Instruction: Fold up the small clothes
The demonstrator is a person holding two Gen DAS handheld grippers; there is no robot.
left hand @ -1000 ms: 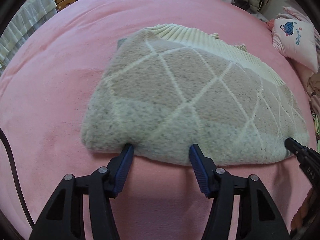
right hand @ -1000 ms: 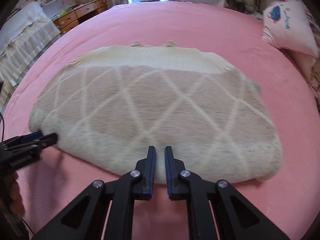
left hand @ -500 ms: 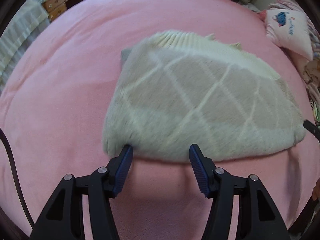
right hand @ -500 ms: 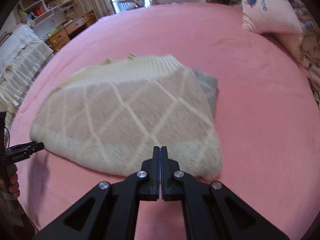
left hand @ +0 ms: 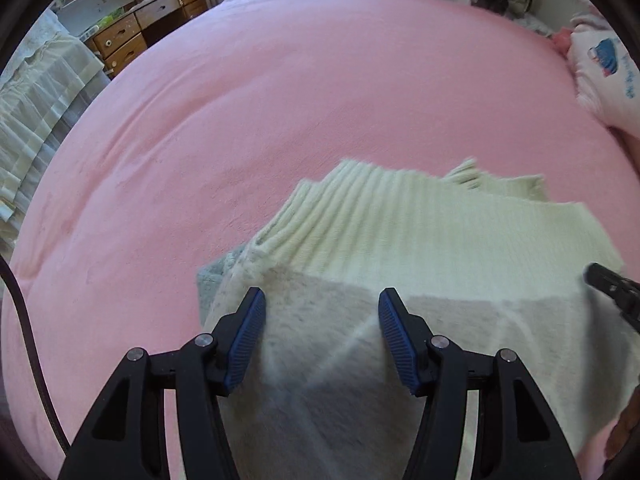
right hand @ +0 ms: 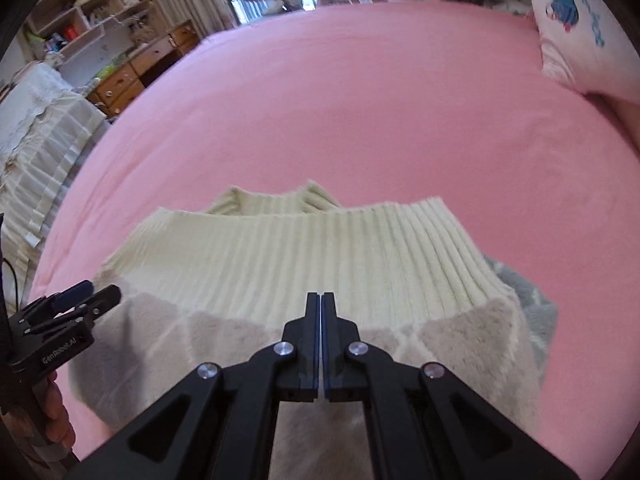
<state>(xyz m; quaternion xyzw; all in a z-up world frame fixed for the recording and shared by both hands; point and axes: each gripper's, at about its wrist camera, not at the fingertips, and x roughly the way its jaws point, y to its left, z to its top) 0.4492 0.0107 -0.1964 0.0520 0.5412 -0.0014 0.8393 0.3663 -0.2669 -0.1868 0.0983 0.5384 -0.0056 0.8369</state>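
Pink bed carries the folded sweater, a soft, thick, floppy knit best pinched at its doubled near edge; left tongs gape wide over it holding nothing, while right tongs are closed, apparently empty.

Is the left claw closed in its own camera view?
No, the left claw stands wide open, with the sweater lying between its fingers.
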